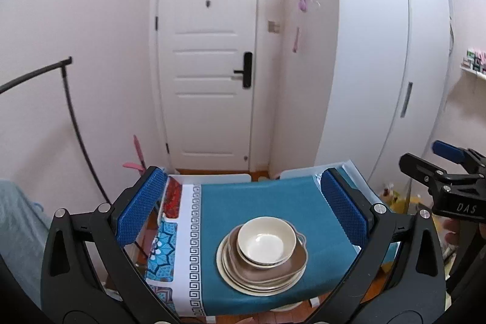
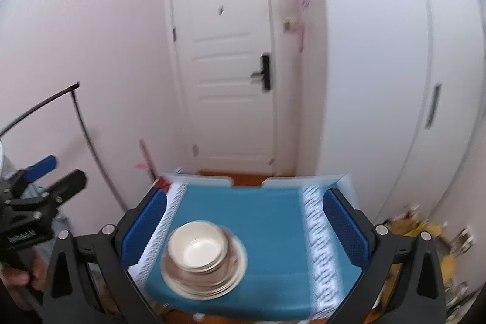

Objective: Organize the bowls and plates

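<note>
1. Bowls point(image 1: 266, 242) sit nested, cream-coloured, on top of a stack of plates point(image 1: 261, 266): a brown plate just under them, cream plates below that.
2. That whole stack rests on the teal cloth point(image 1: 264, 202) that covers the counter point(image 1: 209, 179), toward its near edge; the right wrist view shows it blurred, left of the cloth's middle.
3. Nothing touches the stack. It lies below and beyond both claws, apart from them.
4. Left claw point(image 1: 244, 210): its blue pads point(image 1: 141, 205) stand wide apart, with nothing between them, and it looks down at a shallow slant over the counter.
5. Right claw point(image 2: 246, 226): jaws likewise spread wide and empty, held above the counter at a similar downward slant, to the right of the left one.
6. A hand point(image 2: 18, 275) grips the left claw's handle, seen at the right wrist view's left edge.
7. Beyond the counter stands a white door point(image 1: 209, 50), with a white wardrobe point(image 1: 379, 66) to its right.
</note>
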`<act>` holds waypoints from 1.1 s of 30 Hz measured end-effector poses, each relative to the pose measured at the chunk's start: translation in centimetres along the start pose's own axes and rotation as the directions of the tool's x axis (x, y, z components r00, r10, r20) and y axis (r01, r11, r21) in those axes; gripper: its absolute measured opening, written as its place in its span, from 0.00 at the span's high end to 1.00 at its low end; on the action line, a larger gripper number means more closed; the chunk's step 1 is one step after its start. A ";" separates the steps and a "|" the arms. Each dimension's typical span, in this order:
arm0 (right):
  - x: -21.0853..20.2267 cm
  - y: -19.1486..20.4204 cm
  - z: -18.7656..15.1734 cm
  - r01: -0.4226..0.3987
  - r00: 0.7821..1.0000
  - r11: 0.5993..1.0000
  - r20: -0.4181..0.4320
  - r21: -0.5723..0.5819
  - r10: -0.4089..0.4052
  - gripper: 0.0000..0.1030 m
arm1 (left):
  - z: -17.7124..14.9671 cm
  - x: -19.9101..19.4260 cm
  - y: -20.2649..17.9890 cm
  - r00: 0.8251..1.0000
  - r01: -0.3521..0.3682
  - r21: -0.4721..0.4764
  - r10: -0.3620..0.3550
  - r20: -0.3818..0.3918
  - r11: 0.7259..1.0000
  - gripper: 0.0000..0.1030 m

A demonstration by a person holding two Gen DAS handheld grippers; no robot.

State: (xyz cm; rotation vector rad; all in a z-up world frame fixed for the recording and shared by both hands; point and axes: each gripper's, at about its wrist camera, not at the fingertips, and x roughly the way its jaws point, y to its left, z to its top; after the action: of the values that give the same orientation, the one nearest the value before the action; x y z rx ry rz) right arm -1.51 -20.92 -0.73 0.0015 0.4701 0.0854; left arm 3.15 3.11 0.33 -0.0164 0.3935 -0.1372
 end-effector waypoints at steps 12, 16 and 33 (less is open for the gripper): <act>-1.3 -0.3 -0.5 0.059 0.997 0.998 0.042 0.021 -0.060 0.01 | -0.2 -2.6 0.0 0.997 -0.053 0.024 0.052 0.054 0.998 0.00; -1.5 -0.2 -0.4 0.074 0.996 0.997 0.045 0.023 -0.075 0.01 | -0.2 -2.7 -0.2 0.997 -0.052 0.028 0.050 0.051 0.998 0.00; -1.2 -0.2 -0.3 0.083 0.995 0.996 0.047 0.025 -0.084 0.01 | 0.3 -2.2 0.2 0.996 -0.066 0.026 0.065 0.067 0.997 0.00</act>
State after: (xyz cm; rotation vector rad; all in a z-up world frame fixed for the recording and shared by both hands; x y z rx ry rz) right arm -2.70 -21.25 -0.49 0.0067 0.4222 -0.0023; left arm 1.27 3.64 1.46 0.0193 0.3252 -0.0771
